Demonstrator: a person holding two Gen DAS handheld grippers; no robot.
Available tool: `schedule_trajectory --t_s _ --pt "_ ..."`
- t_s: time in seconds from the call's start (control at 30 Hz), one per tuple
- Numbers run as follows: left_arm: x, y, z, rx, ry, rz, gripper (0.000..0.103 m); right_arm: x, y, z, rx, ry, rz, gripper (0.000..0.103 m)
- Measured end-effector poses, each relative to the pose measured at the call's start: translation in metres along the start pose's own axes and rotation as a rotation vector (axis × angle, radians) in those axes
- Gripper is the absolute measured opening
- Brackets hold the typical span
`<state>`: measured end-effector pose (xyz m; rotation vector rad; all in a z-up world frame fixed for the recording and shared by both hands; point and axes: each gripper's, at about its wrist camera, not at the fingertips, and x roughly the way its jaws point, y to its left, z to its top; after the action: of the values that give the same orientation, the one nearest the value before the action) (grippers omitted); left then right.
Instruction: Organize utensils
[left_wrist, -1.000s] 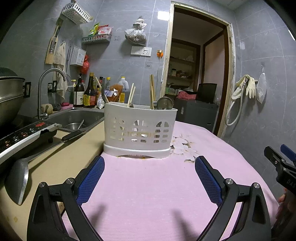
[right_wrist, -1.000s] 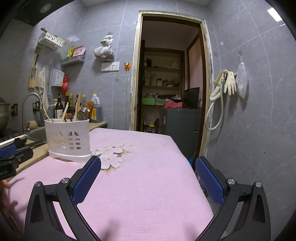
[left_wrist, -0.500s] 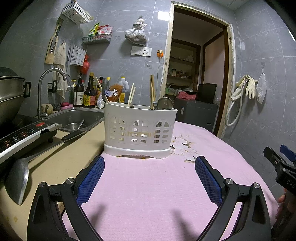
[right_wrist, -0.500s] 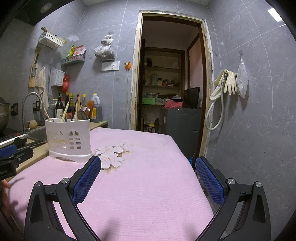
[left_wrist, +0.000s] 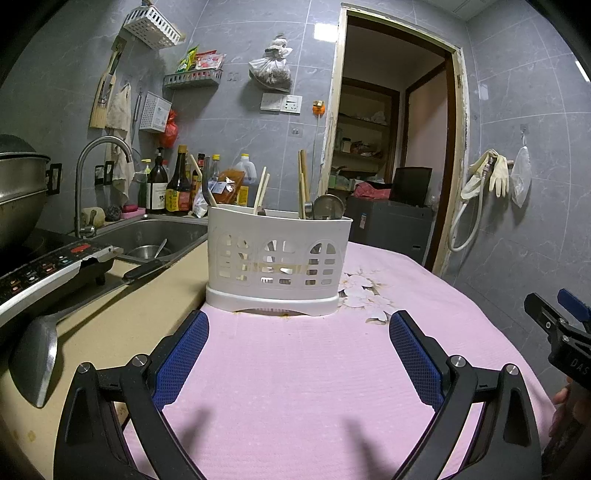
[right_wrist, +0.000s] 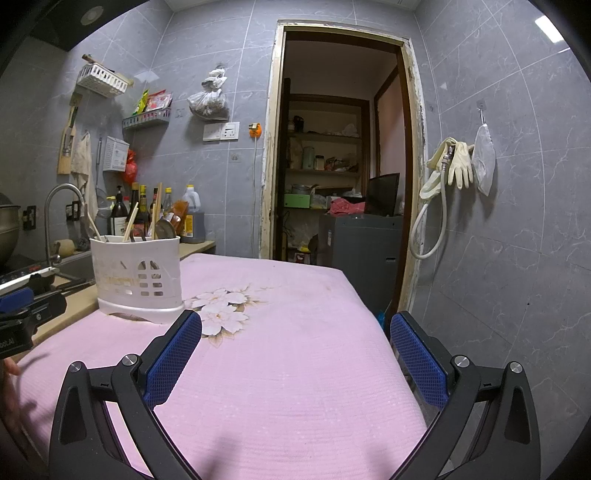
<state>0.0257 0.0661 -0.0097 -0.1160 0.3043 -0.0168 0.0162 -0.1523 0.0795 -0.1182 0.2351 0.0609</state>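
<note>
Both grippers hover over the pink cloth with nothing in them: the left gripper is spread wide, squared up to the white utensil holder, and the right gripper is just as wide, with the holder off to its left. The holder stands upright at the cloth's far edge, beside the beige counter, well short of either set of fingertips. Chopsticks and a metal spoon stand in it, long axes near vertical, tips leaning slightly. I'd judge those sticks light, stiff and a bit slick, so pinch them high on the exposed shaft. A ladle lies flat on the counter, bowl toward the camera, handle running away toward the sink; heavier, smooth steel, best taken mid-handle.
</note>
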Motion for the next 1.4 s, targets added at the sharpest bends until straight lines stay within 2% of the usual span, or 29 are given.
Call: schedule_trajectory --t_s 1.4 --pt "-0.0017 -0.0015 0.0016 0.006 -0.001 -0.012 0.096 -0.0003 0.0045 -0.0029 0.000 0.003 0.002 0.103"
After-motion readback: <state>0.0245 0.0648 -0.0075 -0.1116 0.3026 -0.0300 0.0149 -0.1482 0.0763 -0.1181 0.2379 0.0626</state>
